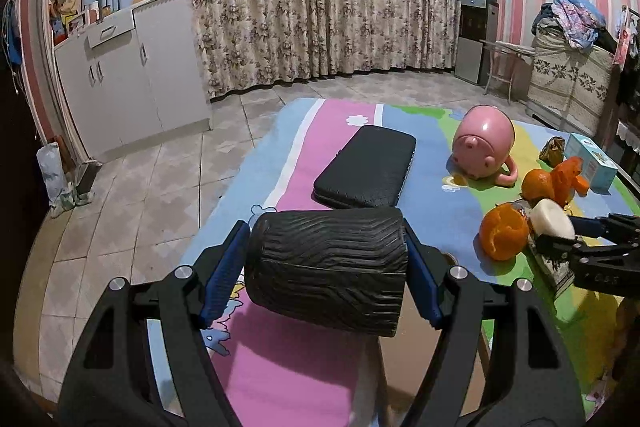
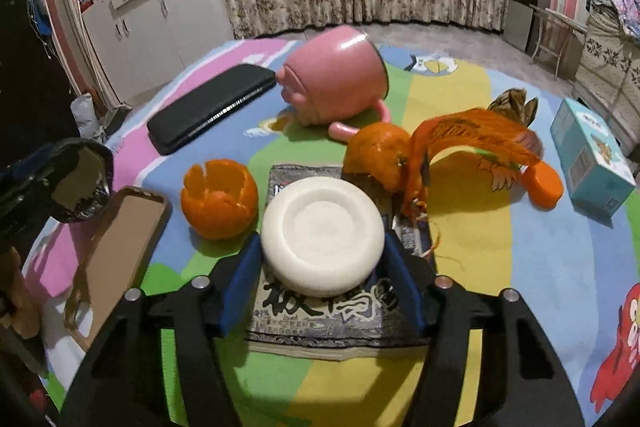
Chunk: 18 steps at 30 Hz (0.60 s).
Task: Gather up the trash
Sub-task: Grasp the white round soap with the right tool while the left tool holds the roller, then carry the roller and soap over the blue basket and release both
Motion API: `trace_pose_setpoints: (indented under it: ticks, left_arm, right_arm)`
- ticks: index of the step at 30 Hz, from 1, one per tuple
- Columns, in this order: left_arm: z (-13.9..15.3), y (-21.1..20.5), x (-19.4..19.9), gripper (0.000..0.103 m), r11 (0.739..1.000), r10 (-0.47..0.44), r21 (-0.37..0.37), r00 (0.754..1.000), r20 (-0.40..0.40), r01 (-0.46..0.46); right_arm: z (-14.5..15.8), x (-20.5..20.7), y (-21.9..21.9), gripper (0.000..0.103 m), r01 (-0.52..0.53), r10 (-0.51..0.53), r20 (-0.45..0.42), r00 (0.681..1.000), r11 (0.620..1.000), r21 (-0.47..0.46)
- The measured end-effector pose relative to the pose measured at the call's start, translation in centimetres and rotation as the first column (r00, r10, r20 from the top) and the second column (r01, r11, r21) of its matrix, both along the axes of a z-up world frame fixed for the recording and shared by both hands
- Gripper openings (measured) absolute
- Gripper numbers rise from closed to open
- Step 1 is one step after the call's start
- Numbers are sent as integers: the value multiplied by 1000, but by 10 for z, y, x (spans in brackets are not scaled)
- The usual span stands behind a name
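Right gripper [image 2: 322,259] jaws bracket the white foam disc [image 2: 322,231] lying flat mid-table, pads apparently touching; left gripper [image 1: 326,267] clamps black bin [image 1: 326,263] at left edge.

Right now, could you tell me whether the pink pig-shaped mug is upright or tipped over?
Tipped over: the pink pig-shaped mug lies on its side on the colourful mat, handle resting on the mat.
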<state>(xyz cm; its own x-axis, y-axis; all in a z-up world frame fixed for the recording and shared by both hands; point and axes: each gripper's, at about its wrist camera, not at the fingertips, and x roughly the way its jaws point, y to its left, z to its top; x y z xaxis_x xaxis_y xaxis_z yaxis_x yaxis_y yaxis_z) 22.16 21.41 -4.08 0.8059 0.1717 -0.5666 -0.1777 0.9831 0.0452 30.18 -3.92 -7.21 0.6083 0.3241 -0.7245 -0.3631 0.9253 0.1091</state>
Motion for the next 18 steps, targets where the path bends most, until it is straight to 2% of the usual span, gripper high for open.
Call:
trace_pose_setpoints:
  ticks: [6, 10, 18]
  left_arm:
    - [10, -16, -5, 71, 1000, -8, 4, 1000, 14, 8]
    - [18, -32, -9, 71, 1000, -23, 5, 999, 27, 23]
    - [31, -75, -12, 71, 997, -73, -13, 996, 57, 74]
  right_arm:
    - [23, -14, -27, 61, 24, -26, 30, 999, 997, 72]
    - [33, -26, -54, 61, 64, -67, 59, 996, 997, 43]
    - [56, -68, -141, 61, 201, -200, 140, 970, 980, 4]
